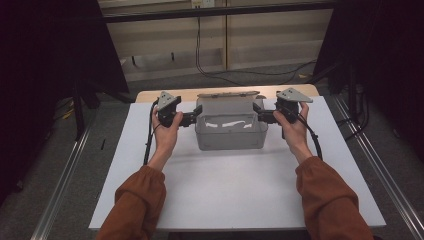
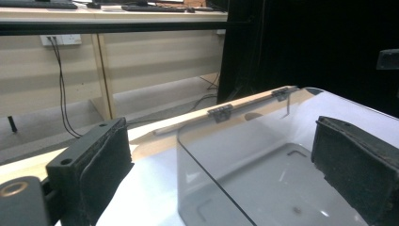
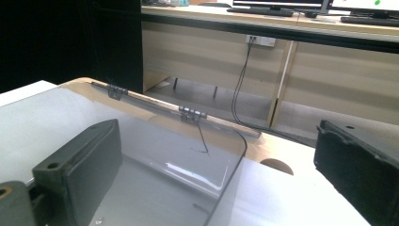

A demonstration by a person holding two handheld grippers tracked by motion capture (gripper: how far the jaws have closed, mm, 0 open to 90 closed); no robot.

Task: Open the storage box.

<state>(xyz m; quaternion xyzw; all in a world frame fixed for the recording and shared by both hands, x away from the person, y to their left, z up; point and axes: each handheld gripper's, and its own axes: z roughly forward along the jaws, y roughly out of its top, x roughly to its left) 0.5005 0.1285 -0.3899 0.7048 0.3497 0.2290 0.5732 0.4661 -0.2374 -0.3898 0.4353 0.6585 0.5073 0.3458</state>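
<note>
A clear plastic box [image 1: 230, 131] stands at the back middle of the white tabletop [image 1: 225, 195], its hinged lid [image 1: 227, 94] swung open behind it. My left gripper [image 1: 196, 119] is at the box's left wall, open, with the wall's rim [image 2: 202, 132] between its wide-set jaws. My right gripper [image 1: 258, 115] mirrors it at the right wall, open, its jaws straddling that rim [image 3: 235, 155]. The box [image 2: 282, 174] looks empty inside. Two grey hinges [image 3: 192, 113] join the lid to the back wall. Neither gripper's pads [image 2: 101, 172] touch the plastic.
The white board lies on a wooden table whose edge [image 1: 150, 94] shows behind the box. Metal rails [image 1: 62, 185] run along the floor on both sides. Cables [image 1: 210, 70] trail behind, and black curtains [image 1: 45, 50] flank the table.
</note>
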